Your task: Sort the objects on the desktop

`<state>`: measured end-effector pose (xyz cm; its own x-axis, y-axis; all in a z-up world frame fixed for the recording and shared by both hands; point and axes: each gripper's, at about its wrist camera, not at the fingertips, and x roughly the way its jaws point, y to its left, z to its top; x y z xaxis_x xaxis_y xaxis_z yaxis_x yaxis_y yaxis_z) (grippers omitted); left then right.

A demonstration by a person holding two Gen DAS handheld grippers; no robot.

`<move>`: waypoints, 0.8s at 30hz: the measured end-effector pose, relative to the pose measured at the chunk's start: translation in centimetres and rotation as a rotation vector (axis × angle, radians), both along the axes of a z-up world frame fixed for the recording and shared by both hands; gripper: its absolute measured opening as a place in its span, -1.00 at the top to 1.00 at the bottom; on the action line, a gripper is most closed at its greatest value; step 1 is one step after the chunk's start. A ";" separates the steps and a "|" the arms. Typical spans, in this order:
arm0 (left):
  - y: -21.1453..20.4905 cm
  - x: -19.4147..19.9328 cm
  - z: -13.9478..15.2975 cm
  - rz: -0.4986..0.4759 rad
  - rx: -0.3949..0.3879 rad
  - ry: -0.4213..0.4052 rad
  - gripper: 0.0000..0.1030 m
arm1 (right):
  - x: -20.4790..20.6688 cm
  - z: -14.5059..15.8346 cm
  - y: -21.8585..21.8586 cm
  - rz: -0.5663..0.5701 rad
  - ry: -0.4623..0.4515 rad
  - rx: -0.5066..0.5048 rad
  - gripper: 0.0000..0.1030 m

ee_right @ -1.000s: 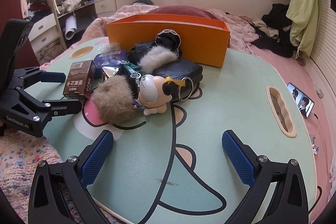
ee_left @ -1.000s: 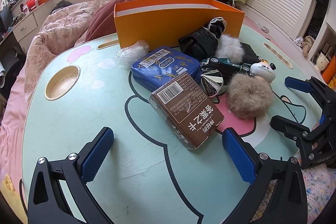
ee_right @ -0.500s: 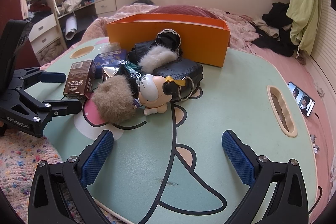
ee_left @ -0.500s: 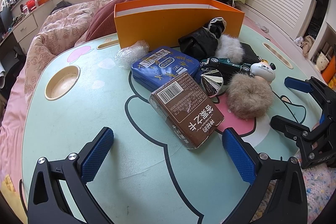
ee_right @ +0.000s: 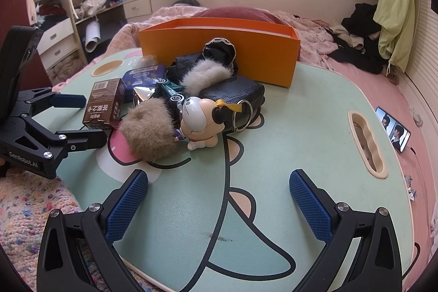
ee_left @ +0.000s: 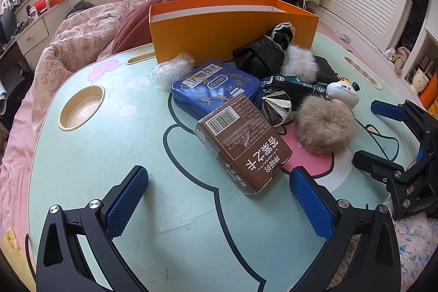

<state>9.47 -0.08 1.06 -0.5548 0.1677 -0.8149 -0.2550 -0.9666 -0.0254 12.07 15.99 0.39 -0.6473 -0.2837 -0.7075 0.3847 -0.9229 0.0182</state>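
Both tools spread, empty: left tool point(ee_left: 219, 199), right tool point(ee_right: 219, 199). Glossy brown carton point(ee_left: 242, 145) lay ahead of left tool; fluffy tan pompom point(ee_right: 149, 129) ahead-left of right tool; smooth tabletop point(ee_left: 95, 155).

Bedroom in a home: bed point(ee_right: 314, 29) with pink quilt point(ee_left: 76, 45) behind the surface point(ee_right: 301, 127), drawers point(ee_right: 137, 8) beyond bed, clothes point(ee_right: 361, 32) heaped on bed.
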 end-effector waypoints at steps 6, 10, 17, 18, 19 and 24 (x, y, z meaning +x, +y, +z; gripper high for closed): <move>0.0 0.0 0.0 0.000 0.000 0.000 -0.99 | 0.0 0.0 0.1 0.000 0.000 -0.001 -1.00; 0.0 0.0 0.0 0.000 0.000 0.000 -0.99 | 0.0 0.0 0.0 0.000 0.000 -0.001 -1.00; -0.1 0.0 0.0 0.011 -0.002 0.003 -0.99 | 0.0 0.0 0.0 -0.001 0.001 -0.001 -1.00; -0.3 0.1 0.0 0.021 -0.003 0.005 -0.99 | 0.0 0.0 0.0 -0.001 0.001 -0.001 -1.00; -0.4 0.1 0.2 0.027 0.002 0.011 -0.99 | 0.0 0.0 0.0 0.000 0.001 -0.002 -1.00; -0.6 0.4 2.5 0.006 0.048 0.093 -0.99 | 0.0 0.0 0.0 0.001 0.001 -0.003 -1.00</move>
<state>9.91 -0.67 3.54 -0.6288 0.2016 -0.7510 -0.2523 -0.9664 -0.0482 12.11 16.03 0.40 -0.6479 -0.2866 -0.7058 0.3859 -0.9223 0.0204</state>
